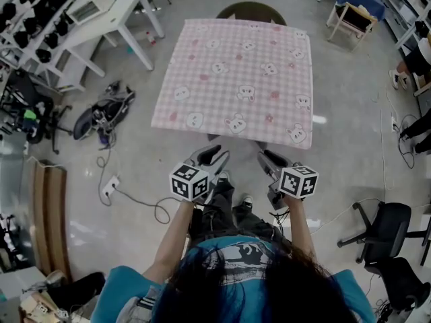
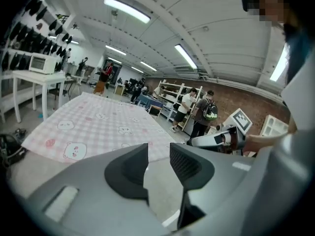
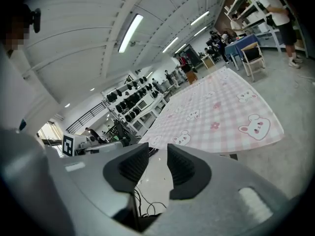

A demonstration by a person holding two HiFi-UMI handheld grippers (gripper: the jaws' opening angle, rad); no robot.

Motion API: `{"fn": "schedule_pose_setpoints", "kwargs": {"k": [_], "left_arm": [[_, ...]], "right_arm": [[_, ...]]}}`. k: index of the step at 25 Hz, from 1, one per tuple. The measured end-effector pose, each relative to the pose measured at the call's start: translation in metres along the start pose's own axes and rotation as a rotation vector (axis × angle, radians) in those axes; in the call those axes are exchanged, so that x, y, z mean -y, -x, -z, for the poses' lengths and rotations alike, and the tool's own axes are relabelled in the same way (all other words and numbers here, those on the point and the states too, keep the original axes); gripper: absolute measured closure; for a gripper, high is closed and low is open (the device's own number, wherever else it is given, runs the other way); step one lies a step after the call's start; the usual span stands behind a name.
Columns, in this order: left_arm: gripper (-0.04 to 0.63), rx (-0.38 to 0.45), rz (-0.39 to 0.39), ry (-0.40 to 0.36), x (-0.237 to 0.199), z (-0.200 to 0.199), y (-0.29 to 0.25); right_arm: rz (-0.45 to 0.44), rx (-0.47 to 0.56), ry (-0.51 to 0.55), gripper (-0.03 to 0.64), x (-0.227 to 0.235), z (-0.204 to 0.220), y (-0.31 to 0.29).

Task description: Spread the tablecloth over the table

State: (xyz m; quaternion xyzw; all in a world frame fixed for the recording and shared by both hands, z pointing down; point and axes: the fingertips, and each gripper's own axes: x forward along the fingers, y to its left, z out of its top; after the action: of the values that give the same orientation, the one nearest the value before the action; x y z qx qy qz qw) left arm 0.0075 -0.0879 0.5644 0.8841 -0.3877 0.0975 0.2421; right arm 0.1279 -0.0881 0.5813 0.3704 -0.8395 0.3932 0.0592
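Left gripper (image 1: 217, 155) and right gripper (image 1: 266, 157) are held side by side, jaws parted, nothing gripped between them. Pink checked tablecloth (image 1: 236, 79) is seen spread flat just ahead, touched by neither.

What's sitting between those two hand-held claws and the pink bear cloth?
Only a strip of bare grey floor, seen in the head view, separates the left gripper and right gripper from the tablecloth.
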Motion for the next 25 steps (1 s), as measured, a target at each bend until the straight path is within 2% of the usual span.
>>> {"fn": "schedule_pose_setpoints", "kwargs": {"k": [3,5,13,19,25], "left_arm": [[0.445,-0.011,0.005,-0.097,0.022,-0.006,0.012],[0.448,-0.001,0.011,-0.132,0.037,-0.011,0.017],[0.486,0.041,0.062,-0.148,0.09,-0.013,0.018],[0.511,0.052,0.087,-0.151,0.092,-0.021,0.024],[0.542,0.065,0.064,-0.213,0.084,-0.039,0.031]], "right_arm": [[-0.035,0.012,0.046,0.505,-0.014,-0.003,0.017],[-0.045,0.022,0.08,0.506,-0.021,-0.005,0.029],[-0.069,0.095,0.18,0.523,-0.036,-0.006,0.073],[-0.061,0.136,0.223,0.54,-0.046,-0.012,0.077],[-0.052,0.166,0.271,0.571,-0.063,-0.023,0.076]]}}
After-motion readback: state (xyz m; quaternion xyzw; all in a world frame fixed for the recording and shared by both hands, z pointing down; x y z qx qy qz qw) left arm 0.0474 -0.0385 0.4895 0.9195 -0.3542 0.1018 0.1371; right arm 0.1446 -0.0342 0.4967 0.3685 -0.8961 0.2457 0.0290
